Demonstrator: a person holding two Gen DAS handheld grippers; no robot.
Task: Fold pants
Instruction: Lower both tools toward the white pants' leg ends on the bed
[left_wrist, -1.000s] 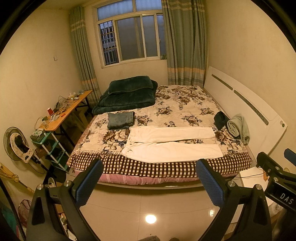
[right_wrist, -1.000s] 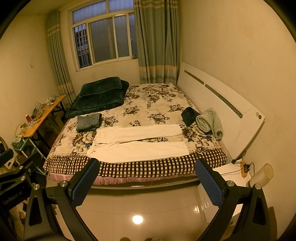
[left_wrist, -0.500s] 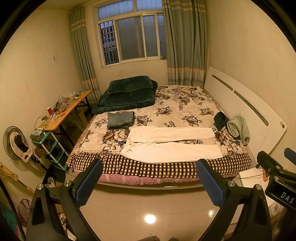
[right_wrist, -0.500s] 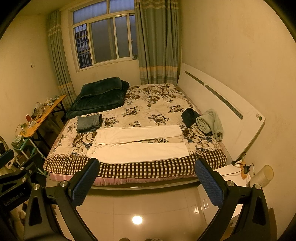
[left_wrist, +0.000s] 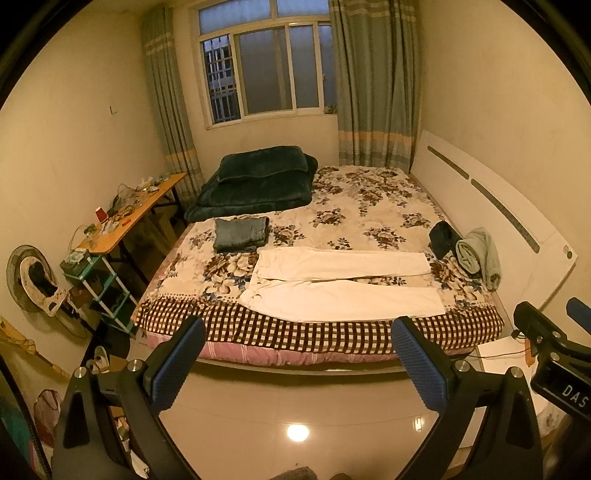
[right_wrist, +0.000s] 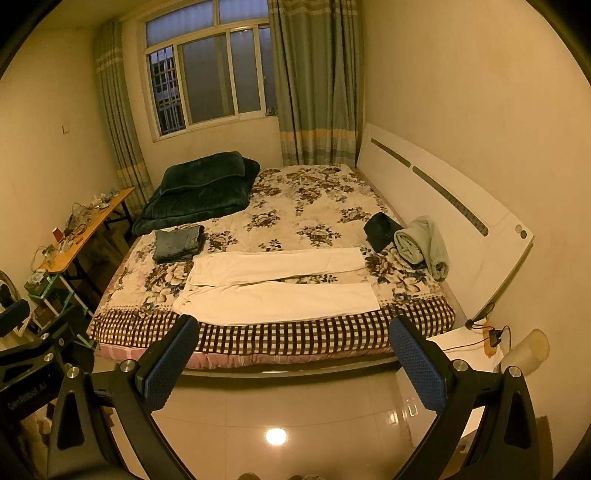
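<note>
Cream-white pants (left_wrist: 343, 282) lie flat on the near part of the floral bed (left_wrist: 369, 206), waist to the left, both legs spread apart to the right. They also show in the right wrist view (right_wrist: 277, 284). My left gripper (left_wrist: 299, 363) is open and empty, held over the tiled floor well short of the bed. My right gripper (right_wrist: 295, 362) is open and empty too, at about the same distance. The right gripper's body (left_wrist: 550, 350) shows at the right edge of the left wrist view.
A folded dark grey garment (left_wrist: 241, 234) lies left of the pants' waist. A dark green quilt (left_wrist: 258, 184) sits at the far left. Rolled clothes (left_wrist: 476, 254) lie by the white headboard (left_wrist: 491, 206). A cluttered desk (left_wrist: 129, 218) and shelf stand left; a nightstand (right_wrist: 454, 350) stands right.
Both views have shifted only very slightly; the bed and pants look the same and both grippers stay open.
</note>
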